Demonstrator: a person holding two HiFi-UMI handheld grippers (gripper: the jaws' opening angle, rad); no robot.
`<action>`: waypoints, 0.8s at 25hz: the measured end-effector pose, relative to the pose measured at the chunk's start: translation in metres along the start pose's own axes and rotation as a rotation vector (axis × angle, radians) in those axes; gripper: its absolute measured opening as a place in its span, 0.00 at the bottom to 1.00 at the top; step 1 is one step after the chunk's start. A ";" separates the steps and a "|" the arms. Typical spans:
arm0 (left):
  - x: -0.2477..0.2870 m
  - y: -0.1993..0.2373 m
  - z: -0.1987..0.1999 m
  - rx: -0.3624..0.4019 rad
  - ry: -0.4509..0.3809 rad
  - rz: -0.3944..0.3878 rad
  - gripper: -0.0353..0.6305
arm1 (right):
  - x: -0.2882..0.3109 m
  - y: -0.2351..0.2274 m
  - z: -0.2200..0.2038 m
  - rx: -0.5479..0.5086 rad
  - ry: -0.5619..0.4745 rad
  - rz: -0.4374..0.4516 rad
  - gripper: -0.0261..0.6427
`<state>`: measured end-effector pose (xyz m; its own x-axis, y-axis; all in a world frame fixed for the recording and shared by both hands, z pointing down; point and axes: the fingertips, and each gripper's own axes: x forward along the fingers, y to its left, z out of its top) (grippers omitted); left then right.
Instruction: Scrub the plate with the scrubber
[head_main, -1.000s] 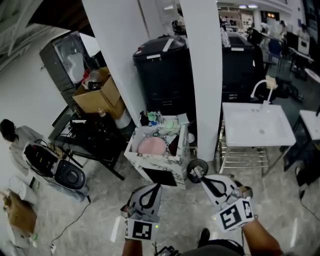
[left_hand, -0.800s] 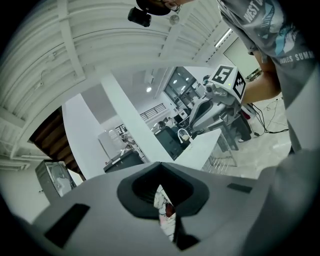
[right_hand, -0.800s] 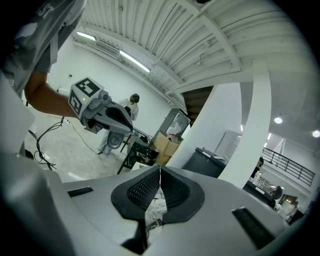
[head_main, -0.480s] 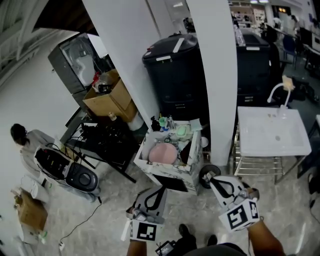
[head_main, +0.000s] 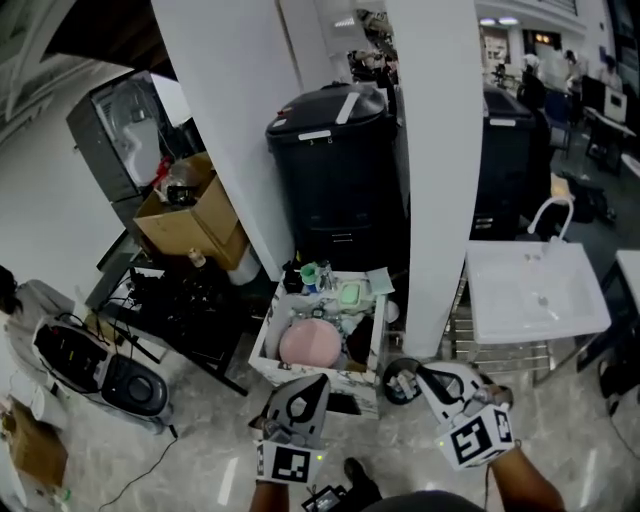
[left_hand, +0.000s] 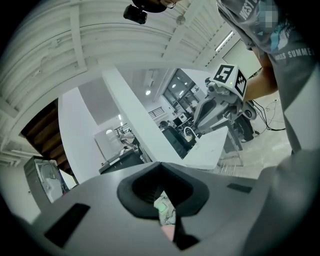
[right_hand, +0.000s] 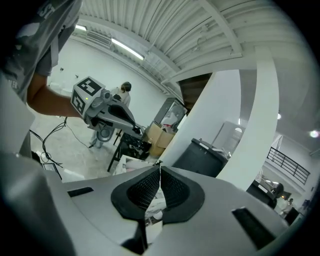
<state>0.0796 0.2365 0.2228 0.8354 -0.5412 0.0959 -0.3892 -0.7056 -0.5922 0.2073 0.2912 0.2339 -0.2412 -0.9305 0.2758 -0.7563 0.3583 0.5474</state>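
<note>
Head view: both my claws sit low in frame, pointing fwd toward a white box (head_main: 262, 345) on the floor. Left claw (head_main: 321, 381) has its jaws pressed together at the tips, nothing betw them. Right claw (head_main: 419, 371) is the same: closed tip to tip, empty. Neither touches the box. The left one is near its front edge and the right one is off its front-right corner.

Pink plate (head_main: 310, 345) lies inside the box, toward the near side, w/ clutter round it. At the far side of the box there's a green square item (head_main: 349, 294) & a few small bottles (head_main: 308, 275). Can't tell which thing in there is the scrubber.

Left gripper view: thru the slit below my closed tips I see a bit of pink & a bit of green, so the box is straight ahead. Right gripper view: the ribbed pads meet, w/ box clutter showing below them.

Behind the box stand a black bin (head_main: 335, 150) & a white pillar (head_main: 440, 150). Cardboard box (head_main: 190, 215) is off to the left, white sink (head_main: 535, 300) to the right.
</note>
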 end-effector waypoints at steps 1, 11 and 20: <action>0.005 0.011 -0.006 0.000 -0.009 -0.002 0.06 | 0.012 -0.003 0.003 0.004 0.006 -0.005 0.09; 0.044 0.097 -0.084 -0.028 -0.037 -0.041 0.06 | 0.125 -0.013 0.023 0.049 0.069 -0.029 0.09; 0.063 0.135 -0.131 -0.075 -0.024 -0.038 0.06 | 0.194 -0.015 0.025 0.069 0.096 0.002 0.09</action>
<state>0.0286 0.0470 0.2539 0.8589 -0.5027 0.0980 -0.3839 -0.7585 -0.5265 0.1566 0.1036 0.2596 -0.1858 -0.9171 0.3528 -0.7969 0.3507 0.4920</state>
